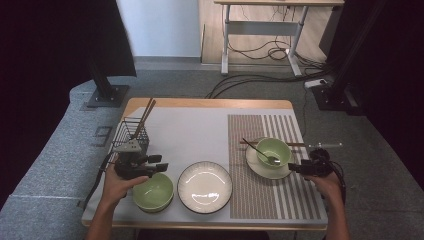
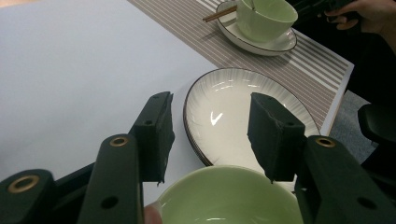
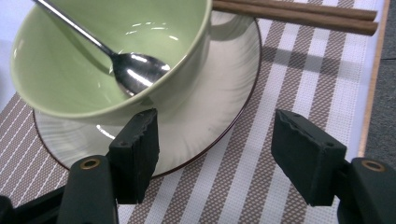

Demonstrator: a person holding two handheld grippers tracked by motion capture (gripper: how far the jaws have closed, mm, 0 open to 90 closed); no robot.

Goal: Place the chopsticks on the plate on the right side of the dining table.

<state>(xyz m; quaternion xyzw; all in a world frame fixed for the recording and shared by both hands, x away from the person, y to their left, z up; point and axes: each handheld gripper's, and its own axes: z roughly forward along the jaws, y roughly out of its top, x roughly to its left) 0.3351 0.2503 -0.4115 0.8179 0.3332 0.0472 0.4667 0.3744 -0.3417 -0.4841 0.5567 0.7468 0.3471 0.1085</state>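
My left gripper (image 1: 161, 163) (image 2: 212, 121) is open and hovers just over the far rim of a pale green bowl (image 1: 153, 192) (image 2: 233, 198) at the table's front left; nothing sits between its pads. A white ribbed plate (image 1: 205, 186) (image 2: 224, 105) lies just right of that bowl. On the striped mat, a second green bowl (image 1: 272, 151) (image 3: 93, 60) holding a metal spoon (image 1: 260, 151) (image 3: 135, 70) stands on a white saucer (image 1: 255, 167) (image 3: 205, 116). My right gripper (image 1: 296, 167) (image 3: 217, 135) is open, low at the saucer's right edge, with its left pad over the saucer's rim.
A pair of brown chopsticks (image 1: 296, 144) (image 3: 299, 14) lies on the mat behind the saucer. A black wire basket (image 1: 131, 134) with more chopsticks stands at the back left. The striped placemat (image 1: 280, 200) reaches the table's right edge.
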